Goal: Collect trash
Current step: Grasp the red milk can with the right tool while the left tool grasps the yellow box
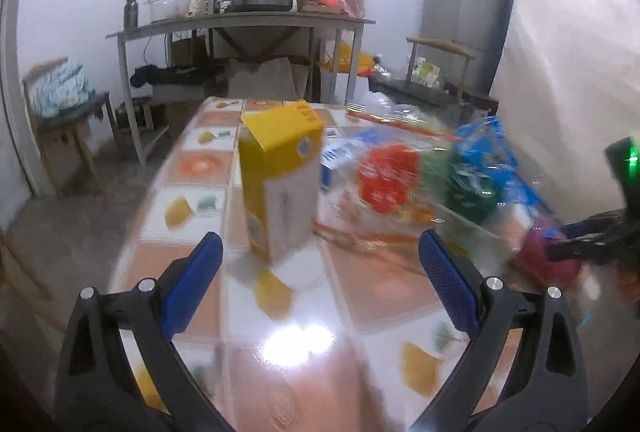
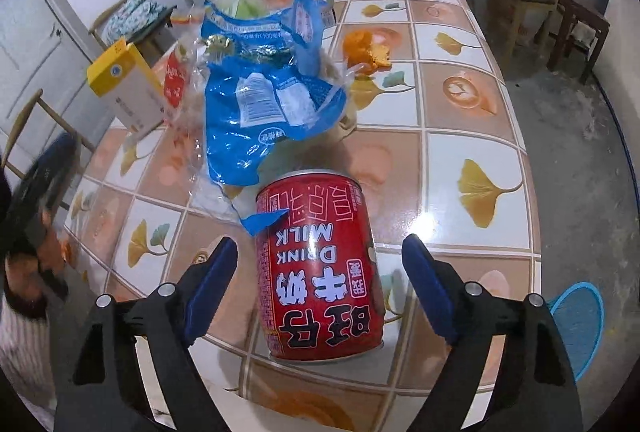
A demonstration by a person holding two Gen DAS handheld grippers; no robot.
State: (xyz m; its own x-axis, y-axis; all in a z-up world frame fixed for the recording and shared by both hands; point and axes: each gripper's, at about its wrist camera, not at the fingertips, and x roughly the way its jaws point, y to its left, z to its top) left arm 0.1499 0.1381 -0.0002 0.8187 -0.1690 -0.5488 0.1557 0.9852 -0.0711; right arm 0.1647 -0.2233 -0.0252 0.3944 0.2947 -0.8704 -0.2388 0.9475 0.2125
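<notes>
Here the red milk can [image 2: 320,268] stands upright on the tiled table [image 2: 472,135], between the spread jaws of the right gripper [image 2: 320,284], whose pads flank it without touching. It looks stiff and smooth, probably light if emptied, and likely to slip or dent under a hard squeeze, so the grip should land across the middle of its round wall. Just behind it lies one crumpled blue plastic bag [image 2: 264,99], soft and limp, best pinched at a fold. One yellow carton [image 1: 280,175] stands upright to the side, rigid enough but easy to crush; its flat sides are the place to hold. One heap of orange peel [image 2: 366,51] lies further back. The left gripper [image 1: 320,272] hangs open and empty in front of the carton, not touching it. In all there are two grippers, one can, one carton, one blue bag.
</notes>
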